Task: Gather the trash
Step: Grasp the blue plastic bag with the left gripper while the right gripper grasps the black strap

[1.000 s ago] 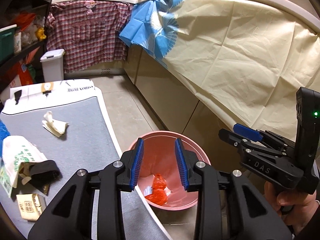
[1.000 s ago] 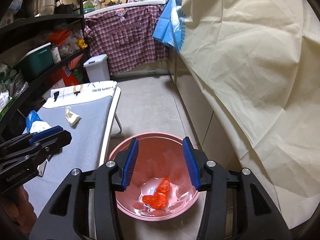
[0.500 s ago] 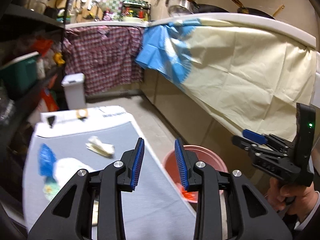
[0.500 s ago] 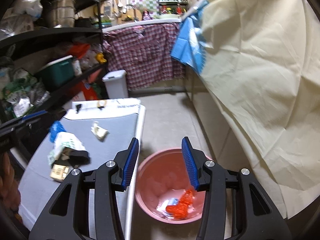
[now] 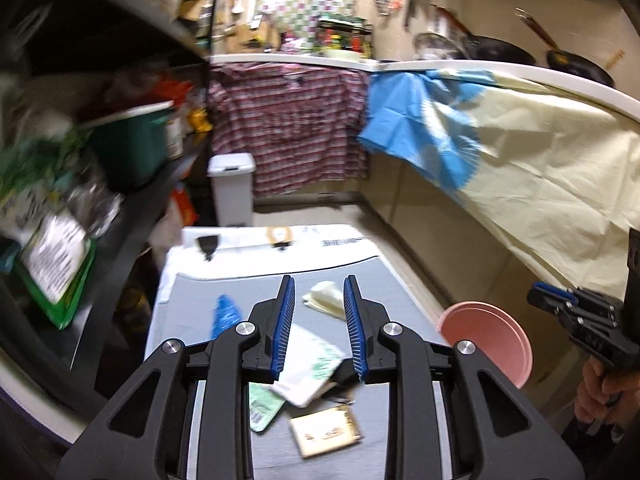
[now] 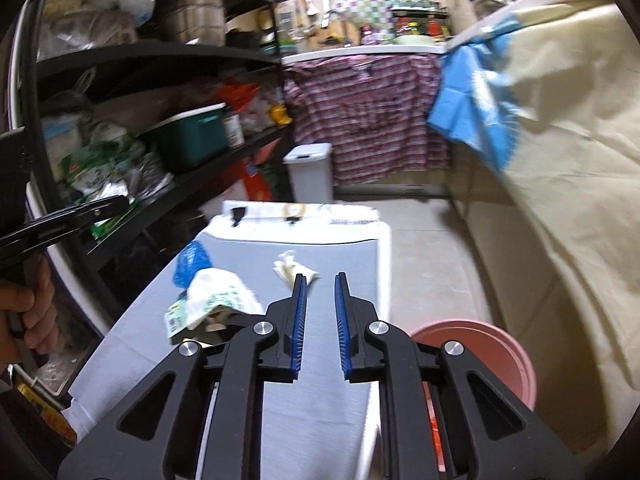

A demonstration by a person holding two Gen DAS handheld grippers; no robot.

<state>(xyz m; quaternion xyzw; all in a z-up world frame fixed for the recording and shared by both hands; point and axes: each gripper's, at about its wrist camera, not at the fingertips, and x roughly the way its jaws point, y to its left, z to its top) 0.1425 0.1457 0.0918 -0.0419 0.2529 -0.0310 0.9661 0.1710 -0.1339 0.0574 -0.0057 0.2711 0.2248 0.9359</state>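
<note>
On the grey table (image 5: pixel 372 280) lie a crumpled tissue (image 5: pixel 326 298), a blue wrapper (image 5: pixel 226 314), a white-and-green bag (image 5: pixel 308 364), a green packet (image 5: pixel 262 406) and a small cardboard box (image 5: pixel 326 430). My left gripper (image 5: pixel 319 282) hovers above this litter, its jaws closing with nothing between them. The right gripper (image 6: pixel 320 278) hangs over the table's right side near the tissue (image 6: pixel 290 268), jaws closing to a narrow gap on nothing. A pink bin (image 6: pixel 480 344) stands on the floor by the table's right edge, its inside mostly hidden.
Black shelving (image 6: pixel 160 52) packed with bags and a green box (image 6: pixel 192 136) lines the left. A white pedal bin (image 6: pixel 310 168) stands behind the table. A cream and blue cloth (image 5: pixel 540 168) drapes the counter on the right. A hand (image 6: pixel 32 312) grips the left tool.
Both grippers rose and swung left, from above the pink bin to over the table litter. Both pairs of jaws narrowed, the right pair much more.
</note>
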